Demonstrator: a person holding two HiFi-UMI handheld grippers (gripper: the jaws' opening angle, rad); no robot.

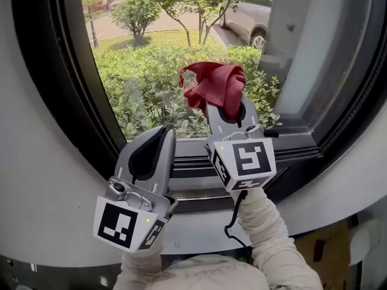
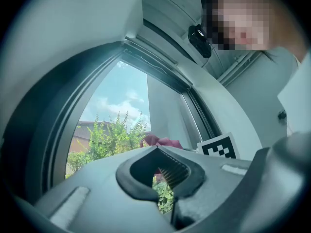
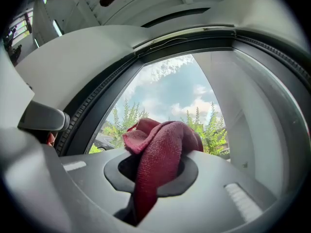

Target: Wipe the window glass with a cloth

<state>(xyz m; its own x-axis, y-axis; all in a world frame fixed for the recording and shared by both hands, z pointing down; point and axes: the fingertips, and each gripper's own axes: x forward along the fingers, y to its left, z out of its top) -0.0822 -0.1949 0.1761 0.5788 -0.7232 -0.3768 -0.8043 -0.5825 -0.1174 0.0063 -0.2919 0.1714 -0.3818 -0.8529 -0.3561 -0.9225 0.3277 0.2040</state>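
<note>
Red cloth (image 1: pixel 216 88) pinched in right tool (image 1: pixel 228 106), bunched past tips. Push it flat on window glass (image 1: pixel 151 71) ahead, rub slow. Left tool (image 1: pixel 161 136) closed, empty, beside.

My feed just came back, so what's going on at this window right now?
A person stands at a window with a gripper in each hand. The right gripper has its jaws shut on a red cloth, held up in front of the window glass; whether the cloth touches the pane cannot be told. The left gripper is lower, over the sill, with its jaws together and holding nothing.
</note>
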